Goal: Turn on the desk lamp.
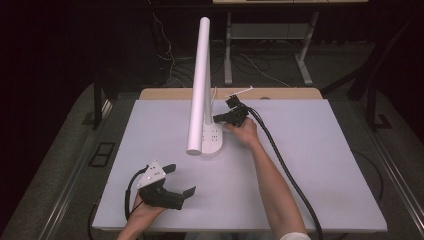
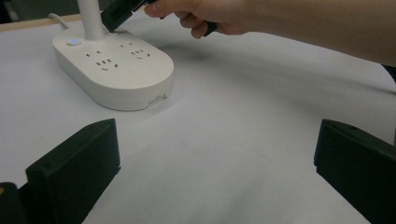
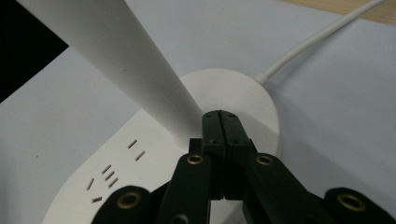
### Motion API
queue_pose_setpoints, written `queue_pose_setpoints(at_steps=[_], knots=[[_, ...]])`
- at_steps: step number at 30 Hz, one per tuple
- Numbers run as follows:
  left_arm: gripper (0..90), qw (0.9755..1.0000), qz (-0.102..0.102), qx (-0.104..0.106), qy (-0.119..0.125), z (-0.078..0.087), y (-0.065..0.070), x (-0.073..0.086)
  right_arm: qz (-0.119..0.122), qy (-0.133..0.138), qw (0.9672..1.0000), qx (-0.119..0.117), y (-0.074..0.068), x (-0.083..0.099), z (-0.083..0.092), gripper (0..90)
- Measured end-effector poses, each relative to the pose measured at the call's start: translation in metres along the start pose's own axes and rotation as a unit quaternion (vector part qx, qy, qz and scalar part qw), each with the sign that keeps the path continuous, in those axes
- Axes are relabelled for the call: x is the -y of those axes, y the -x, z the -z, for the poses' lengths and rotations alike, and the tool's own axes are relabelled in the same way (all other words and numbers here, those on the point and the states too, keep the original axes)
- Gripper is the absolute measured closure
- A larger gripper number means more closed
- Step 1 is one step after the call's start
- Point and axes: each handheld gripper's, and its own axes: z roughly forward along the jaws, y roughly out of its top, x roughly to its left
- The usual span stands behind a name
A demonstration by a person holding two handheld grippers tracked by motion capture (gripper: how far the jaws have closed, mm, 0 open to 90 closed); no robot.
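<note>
While the lamp stood mid-table: step judged as pressing its base.
Lamp: upright, base flat on the table.
Right gripper: jaws fully closed, empty, tip at the stem foot.
Left gripper: jaws wide, empty, well apart.
Next: light downward press.

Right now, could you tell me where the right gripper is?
In the high view the right gripper sits just right of centre, its shut tips at the foot of the white lamp on its socket base.

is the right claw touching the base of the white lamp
Touching, it seems. In the right gripper view the shut right claw tips meet the lamp base beside the post, with no gap visible.
</note>
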Motion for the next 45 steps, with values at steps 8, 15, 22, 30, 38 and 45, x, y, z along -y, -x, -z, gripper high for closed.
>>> queue_pose_setpoints(at_steps=[8, 15, 22, 30, 38, 45], knots=[[0.0, 1.0000, -0.001, 0.000, 0.000, -0.0003, 0.0008, 0.0000, -0.006, 0.003, 1.0000, -0.005, 0.0006, 0.0021, 0.0004, 89.2], [0.0, 1.0000, -0.001, 0.001, 0.000, -0.0010, 0.0007, 0.0002, 0.001, 0.007, 1.0000, -0.005, 0.0000, 0.0044, 0.0005, 89.4], [0.0, 1.0000, -0.003, 0.002, -0.002, -0.0009, 0.0010, 0.0003, -0.003, 0.011, 0.9999, -0.008, 0.0010, 0.0064, 0.0006, 89.4], [0.0, 1.0000, -0.002, 0.002, -0.002, -0.0008, 0.0009, 0.0003, -0.006, 0.017, 0.9998, -0.008, 0.0009, 0.0082, 0.0008, 89.4], [0.0, 1.0000, 0.000, 0.003, 0.002, 0.0004, 0.0008, 0.0001, -0.014, 0.016, 0.9997, -0.009, 0.0016, 0.0067, 0.0018, 89.3], [0.0, 1.0000, 0.002, 0.001, 0.005, 0.0009, 0.0001, -0.0001, -0.007, 0.019, 0.9998, 0.003, 0.0013, 0.0054, 0.0071, 89.3]])
